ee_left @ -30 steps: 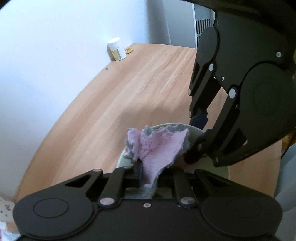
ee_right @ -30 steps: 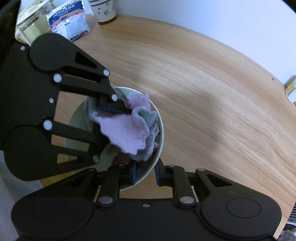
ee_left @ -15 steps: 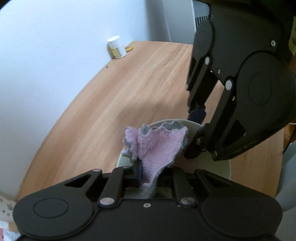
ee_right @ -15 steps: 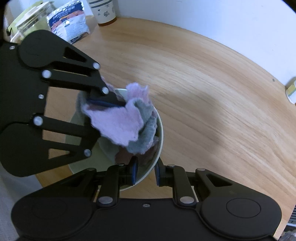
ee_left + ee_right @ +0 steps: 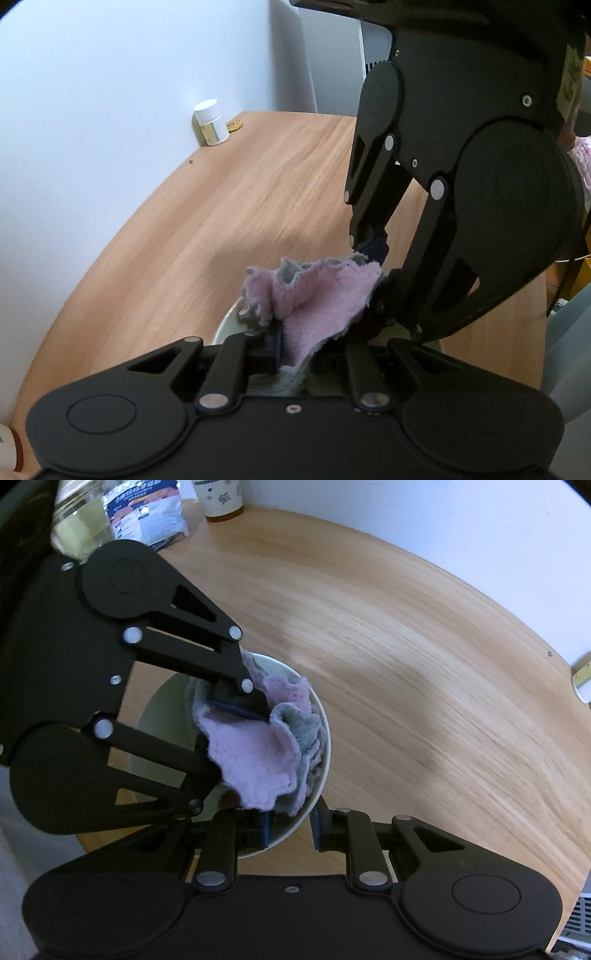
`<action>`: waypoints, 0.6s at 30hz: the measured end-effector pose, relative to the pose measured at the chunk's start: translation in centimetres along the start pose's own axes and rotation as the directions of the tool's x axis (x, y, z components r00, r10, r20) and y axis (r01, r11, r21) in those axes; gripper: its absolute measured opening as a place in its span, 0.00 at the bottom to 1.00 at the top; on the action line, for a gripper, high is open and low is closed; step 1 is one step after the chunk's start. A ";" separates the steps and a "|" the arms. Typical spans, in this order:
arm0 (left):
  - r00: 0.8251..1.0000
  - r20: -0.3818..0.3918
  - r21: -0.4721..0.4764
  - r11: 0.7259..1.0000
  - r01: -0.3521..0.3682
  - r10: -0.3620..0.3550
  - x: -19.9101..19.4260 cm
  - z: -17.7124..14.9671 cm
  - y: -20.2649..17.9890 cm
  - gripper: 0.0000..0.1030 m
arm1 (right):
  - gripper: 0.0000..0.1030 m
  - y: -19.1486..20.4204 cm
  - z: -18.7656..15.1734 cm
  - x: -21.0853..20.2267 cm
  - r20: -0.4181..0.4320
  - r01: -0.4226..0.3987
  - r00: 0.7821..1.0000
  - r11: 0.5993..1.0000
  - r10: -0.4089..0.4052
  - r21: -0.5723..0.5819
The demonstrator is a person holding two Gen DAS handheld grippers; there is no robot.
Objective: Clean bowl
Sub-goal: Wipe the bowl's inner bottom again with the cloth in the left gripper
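A pale green bowl stands near the edge of the wooden table. My right gripper is shut on its near rim, one pad inside the wall and one outside. My left gripper reaches in from the left, shut on a pink and grey cloth that lies bunched against the bowl's right inner wall. In the left wrist view the cloth rises from my left gripper, and only a sliver of the bowl shows. The right gripper stands close behind it.
A white pill bottle and a small gold disc sit by the wall. A paper cup, a printed packet and a glass jar crowd the table's far left corner. The table edge runs just beside the bowl.
My left gripper has carried the cloth a little to the right inside the bowl and tilted slightly. The right gripper has kept its hold on the rim without moving.
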State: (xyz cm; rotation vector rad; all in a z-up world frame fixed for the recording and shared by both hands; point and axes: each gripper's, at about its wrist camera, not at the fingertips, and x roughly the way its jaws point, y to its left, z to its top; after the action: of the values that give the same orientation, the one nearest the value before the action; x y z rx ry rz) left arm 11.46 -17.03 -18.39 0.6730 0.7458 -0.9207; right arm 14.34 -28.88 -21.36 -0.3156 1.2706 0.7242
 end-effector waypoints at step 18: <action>0.999 0.009 -0.024 0.998 -0.053 0.053 -3.9 0.3 1.0 0.12 | 0.22 0.8 -0.3 0.0 0.009 0.014 1.000 0.999 -0.014 -0.040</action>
State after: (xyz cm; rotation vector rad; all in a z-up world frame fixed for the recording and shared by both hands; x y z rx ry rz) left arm 10.90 -15.09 -14.89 0.6642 0.7264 -0.8645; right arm 13.60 -28.47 -21.31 -0.3533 1.2453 0.7396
